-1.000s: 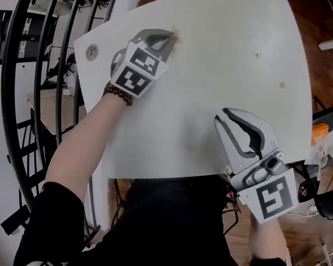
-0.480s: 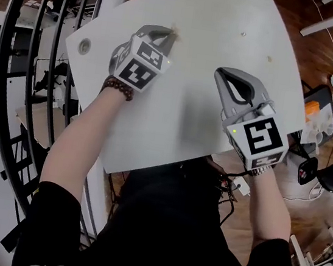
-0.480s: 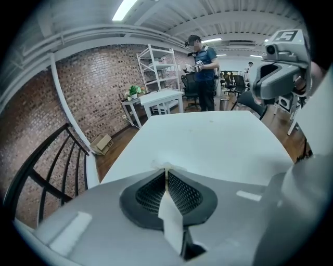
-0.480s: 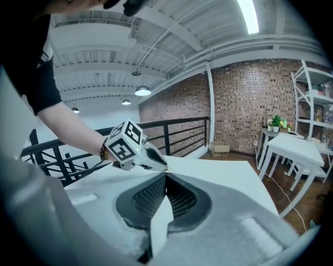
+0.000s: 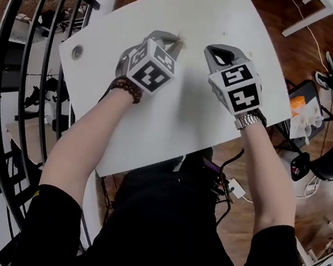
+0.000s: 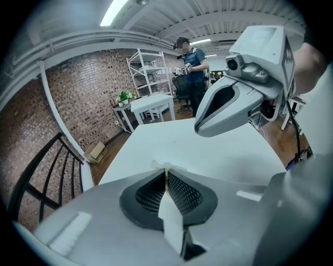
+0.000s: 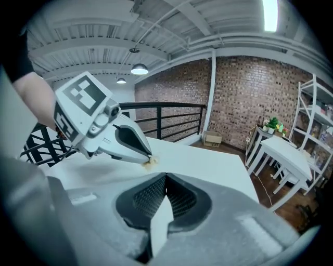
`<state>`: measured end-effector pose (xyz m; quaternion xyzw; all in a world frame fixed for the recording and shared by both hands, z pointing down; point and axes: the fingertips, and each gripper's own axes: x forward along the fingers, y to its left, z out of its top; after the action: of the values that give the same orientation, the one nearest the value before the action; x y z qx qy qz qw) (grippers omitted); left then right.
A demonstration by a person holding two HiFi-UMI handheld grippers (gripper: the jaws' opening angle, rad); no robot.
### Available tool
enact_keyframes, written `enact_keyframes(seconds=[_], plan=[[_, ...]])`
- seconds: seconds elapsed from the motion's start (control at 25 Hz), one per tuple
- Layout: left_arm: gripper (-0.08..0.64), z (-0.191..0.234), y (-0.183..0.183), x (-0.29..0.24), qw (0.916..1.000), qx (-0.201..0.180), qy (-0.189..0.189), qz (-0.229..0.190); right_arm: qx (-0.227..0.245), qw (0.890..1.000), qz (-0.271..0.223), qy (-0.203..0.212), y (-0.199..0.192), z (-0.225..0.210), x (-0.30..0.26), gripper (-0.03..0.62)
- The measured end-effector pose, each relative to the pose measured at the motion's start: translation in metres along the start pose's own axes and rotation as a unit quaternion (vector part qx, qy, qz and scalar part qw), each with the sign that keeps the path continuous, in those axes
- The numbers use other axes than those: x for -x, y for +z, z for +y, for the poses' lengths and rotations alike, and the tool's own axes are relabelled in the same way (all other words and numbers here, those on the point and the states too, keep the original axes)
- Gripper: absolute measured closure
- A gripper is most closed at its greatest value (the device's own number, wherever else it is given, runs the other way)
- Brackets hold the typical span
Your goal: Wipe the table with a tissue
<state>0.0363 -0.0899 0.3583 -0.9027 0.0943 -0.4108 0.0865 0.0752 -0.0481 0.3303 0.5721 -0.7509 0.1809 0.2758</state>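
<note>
- Your left gripper [image 6: 165, 170] has its jaws pinched together on the tissue [image 6: 164, 165]. Only a small crumpled tuft pokes out past the tips.
- In the head view that tuft [image 5: 180, 38] sits at upper centre, at the tip of the left gripper [image 5: 170, 39]. From the right gripper view it looks to be on the table top or just off it; I cannot tell which.
- With so little tissue showing, tilt the tips so that the wad meets the surface, not the bare plastic. Squeeze firmly so the drag of a stroke does not pull it free.
- Press lightly and evenly, and lay the strokes so each overlaps the last. A wad this small covers a narrow track.
- Your right gripper [image 7: 165, 176] has its jaws closed on each other with nothing between them. It is only a bystander for this step.
- In the head view the right gripper [image 5: 222, 49] is just beside the left one, on its right. Lift it aside before you sweep that way, or the two will knock.
- The table [image 5: 175, 112] is bare white below the two grippers, towards the lower centre of the frame, so there is room to pull strokes back towards you.
- At the left of the frame, watch the round fitting [image 5: 77, 52] near the table's edge and the railing [image 5: 14, 77] beyond it. Stop strokes short of both.
</note>
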Motion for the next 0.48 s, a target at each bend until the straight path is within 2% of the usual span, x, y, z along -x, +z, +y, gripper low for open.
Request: enact_keyframes(seconds=[0.2,0.48], plan=[[0.529,-0.004,0.021,-0.01,1.0,0.003,0.001,-0.001,0.001,1.0,0.015,-0.004,-0.01,-0.028,-0.012,0.6],[0.529,-0.018,0.03,-0.041,0.9989,0.045,-0.008,0.008,-0.001,1.0,0.023,0.008,-0.029,-0.065,-0.012,0.6]])
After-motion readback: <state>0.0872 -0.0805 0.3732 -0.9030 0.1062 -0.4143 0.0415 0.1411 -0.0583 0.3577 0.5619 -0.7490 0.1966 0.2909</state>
